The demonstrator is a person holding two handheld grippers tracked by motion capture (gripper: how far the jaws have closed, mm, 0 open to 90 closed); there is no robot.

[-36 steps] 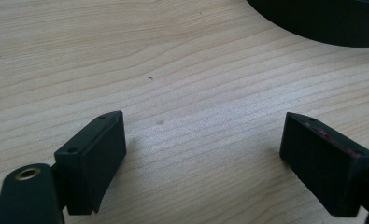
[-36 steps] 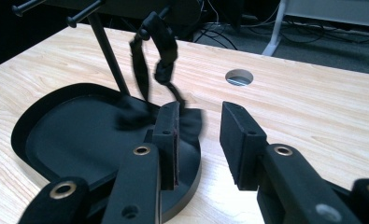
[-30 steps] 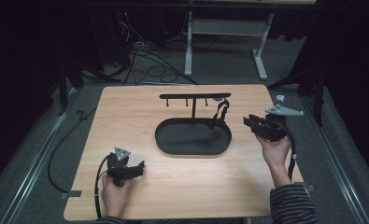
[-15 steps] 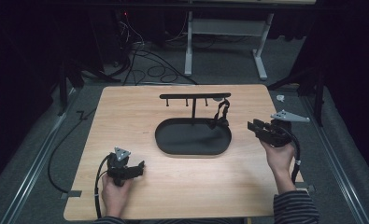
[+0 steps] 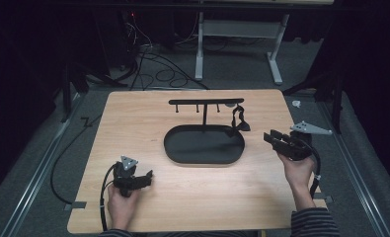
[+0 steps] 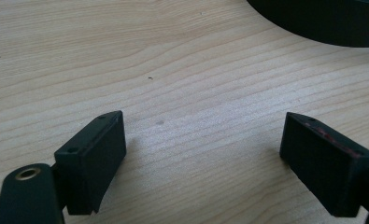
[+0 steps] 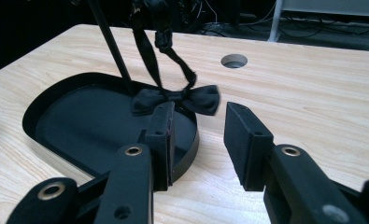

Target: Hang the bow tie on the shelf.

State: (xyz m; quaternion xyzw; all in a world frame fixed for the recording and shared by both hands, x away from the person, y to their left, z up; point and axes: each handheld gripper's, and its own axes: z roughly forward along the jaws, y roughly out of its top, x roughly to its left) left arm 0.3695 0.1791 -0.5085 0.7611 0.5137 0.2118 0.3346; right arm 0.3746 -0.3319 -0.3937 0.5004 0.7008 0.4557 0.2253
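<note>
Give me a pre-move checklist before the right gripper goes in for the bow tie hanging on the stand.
1. Right gripper jaws apart, nothing between them: ok; they have just been opening.
2. Bow tie ahead of the jaws, not yet touched: ok.
3. Bow tie's strap hangs from the stand: ok; which hook, cannot tell.
4. Tray rim close under the near jaw, may snag: not ok.
5. Left gripper open on bare table, out of the way: ok.
</note>
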